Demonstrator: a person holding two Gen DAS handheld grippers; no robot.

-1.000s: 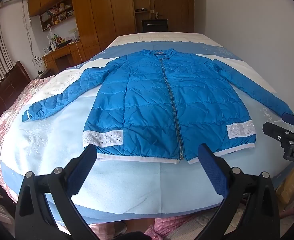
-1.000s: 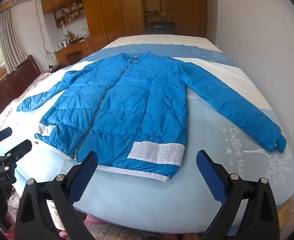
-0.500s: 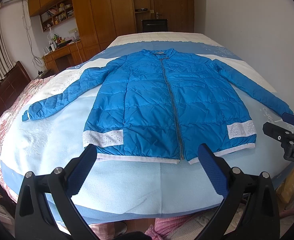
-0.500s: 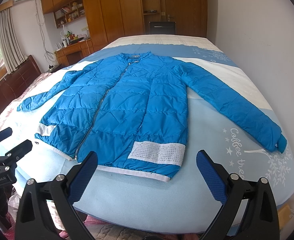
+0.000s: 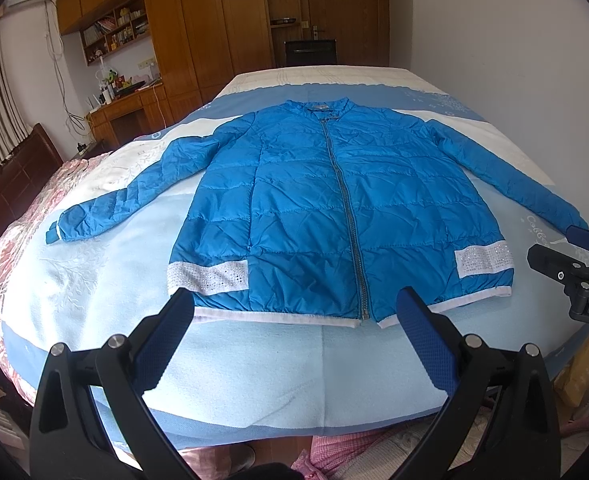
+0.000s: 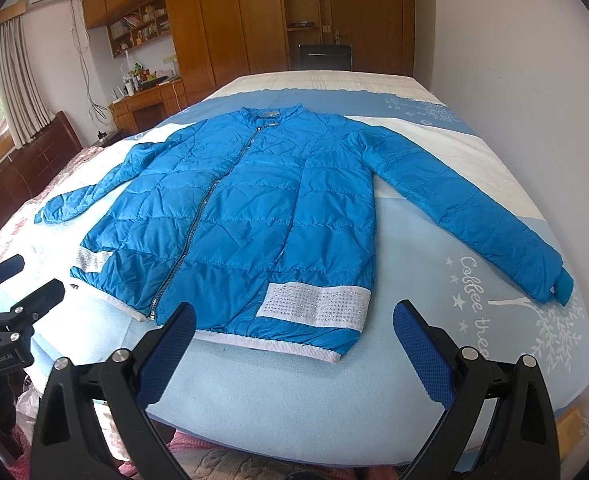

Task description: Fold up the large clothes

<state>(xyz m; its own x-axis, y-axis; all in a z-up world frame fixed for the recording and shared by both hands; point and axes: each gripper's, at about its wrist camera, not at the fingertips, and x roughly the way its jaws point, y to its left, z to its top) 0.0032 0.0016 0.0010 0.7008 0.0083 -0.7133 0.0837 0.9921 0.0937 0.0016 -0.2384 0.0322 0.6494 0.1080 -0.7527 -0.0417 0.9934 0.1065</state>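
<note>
A blue quilted jacket (image 5: 334, 208) lies flat on the bed (image 5: 254, 368), front up and zipped, collar toward the far end and white hem toward the near edge. Both sleeves are spread out to the sides; the one on the wall side ends close to the bed's edge, its cuff (image 6: 562, 286) lying beside the printed lettering on the bedspread. The other sleeve (image 5: 126, 204) reaches toward the side where a pink floral cover (image 5: 10, 248) shows under the pale blue spread. Between the hem and the near edge runs a strip of bare bedspread.

The left hand-held gripper (image 5: 294, 320) hangs just off the near edge, fingers spread wide and gripping nothing, roughly in line with the zipper's lower end. The right hand-held gripper (image 6: 294, 324) is likewise released and empty, level with the hem corner bearing the white studded panel (image 6: 314, 300). The two sit side by side, apart from each other and from the cloth. Wooden wardrobes (image 5: 214, 20) stand beyond the far end of the bed, and a white wall (image 6: 534, 60) runs close along one side.
</note>
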